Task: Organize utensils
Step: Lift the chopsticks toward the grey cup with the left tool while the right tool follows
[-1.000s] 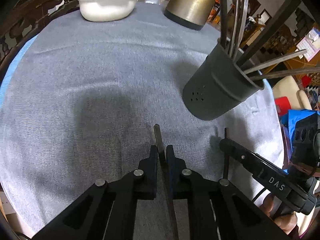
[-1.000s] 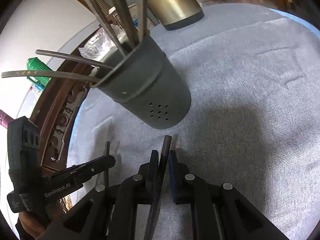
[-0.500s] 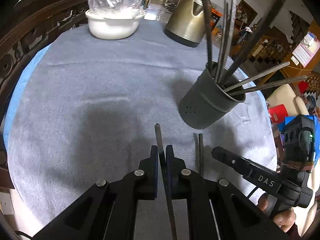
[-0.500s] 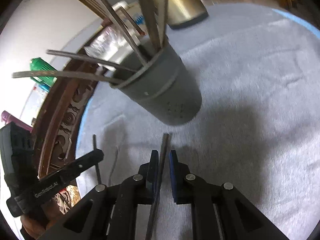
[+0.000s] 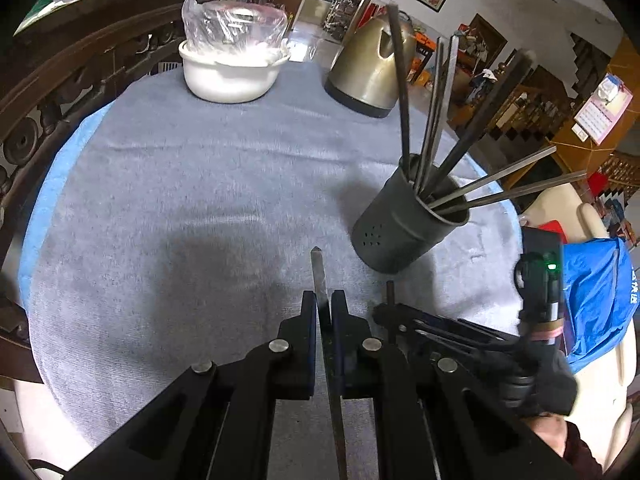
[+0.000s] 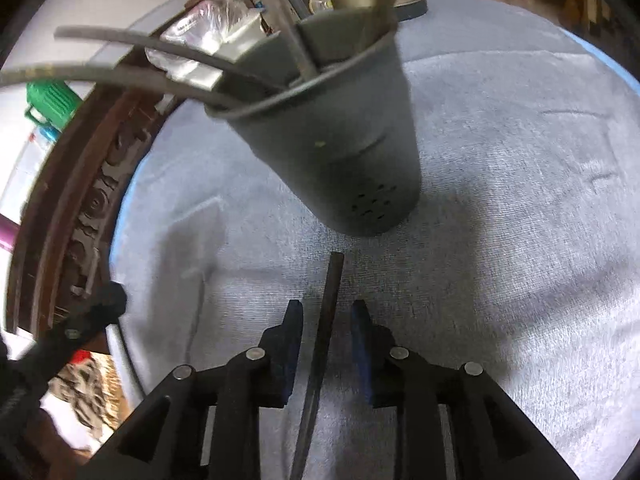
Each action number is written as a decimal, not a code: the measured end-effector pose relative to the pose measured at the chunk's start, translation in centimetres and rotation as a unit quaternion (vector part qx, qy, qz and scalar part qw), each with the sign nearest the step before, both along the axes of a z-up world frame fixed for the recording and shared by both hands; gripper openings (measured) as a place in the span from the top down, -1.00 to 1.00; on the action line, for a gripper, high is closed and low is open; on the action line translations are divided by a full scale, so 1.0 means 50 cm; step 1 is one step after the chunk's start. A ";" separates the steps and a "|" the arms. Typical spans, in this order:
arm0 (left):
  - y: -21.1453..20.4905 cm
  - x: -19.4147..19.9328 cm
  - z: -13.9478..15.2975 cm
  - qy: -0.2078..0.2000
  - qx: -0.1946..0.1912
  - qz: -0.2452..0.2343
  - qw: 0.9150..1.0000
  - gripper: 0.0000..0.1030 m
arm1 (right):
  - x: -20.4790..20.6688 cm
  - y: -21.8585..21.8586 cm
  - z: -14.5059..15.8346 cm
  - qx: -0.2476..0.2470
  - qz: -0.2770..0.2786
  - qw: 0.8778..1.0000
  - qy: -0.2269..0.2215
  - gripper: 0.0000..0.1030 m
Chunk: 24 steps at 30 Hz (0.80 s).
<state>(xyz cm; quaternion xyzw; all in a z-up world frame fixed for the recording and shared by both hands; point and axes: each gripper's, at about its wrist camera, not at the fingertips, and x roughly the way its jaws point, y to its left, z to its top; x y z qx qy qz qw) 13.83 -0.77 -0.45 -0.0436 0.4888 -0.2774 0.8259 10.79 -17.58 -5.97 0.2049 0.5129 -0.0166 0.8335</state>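
Two views | left gripper (image 5: pixel 324 312) clamps my flat metal utensil (image 5: pixel 319 276) | right gripper (image 6: pixel 326 320) gapes around thin rod (image 6: pixel 330 300), contact unclear | perforated dark holder (image 6: pixel 344 152) on gray cloth (image 5: pixel 200 200); only left view shows white bowl (image 5: pixel 230 76).

Landmark: utensil holder (image 5: pixel 404 224).

- Utensil holder, dark grey, perforated near its base: 1, standing on the grey cloth (image 5: pixel 180 184).
- Long dark utensils standing inside the holder (image 5: pixel 402 92): 7 countable in the left wrist view; the stems crowd together at the rim, so the count is approximate.
- Loose utensils outside the holder, on its near side: 2, one between each pair of gripper fingers (image 5: pixel 318 276) (image 6: pixel 330 300).
- Kettle (image 5: pixel 370 68), metal, beyond the holder: 1.
- White bowl (image 5: pixel 232 76), plastic-covered, beyond the holder and to its left: 1.
- Handheld grippers: 2.
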 end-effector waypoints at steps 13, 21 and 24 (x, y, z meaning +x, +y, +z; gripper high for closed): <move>0.019 -0.036 0.061 -0.026 -0.026 -0.002 0.999 0.86 | -0.019 -0.007 0.032 0.024 0.030 0.997 -0.060 0.86; 0.035 -0.008 0.028 0.016 -0.014 0.023 1.000 0.86 | -0.048 -0.013 0.061 0.023 0.035 0.996 -0.084 0.86; 0.057 0.020 -0.023 0.068 -0.007 0.053 0.996 0.86 | -0.052 -0.018 0.045 0.030 0.030 0.996 -0.073 0.86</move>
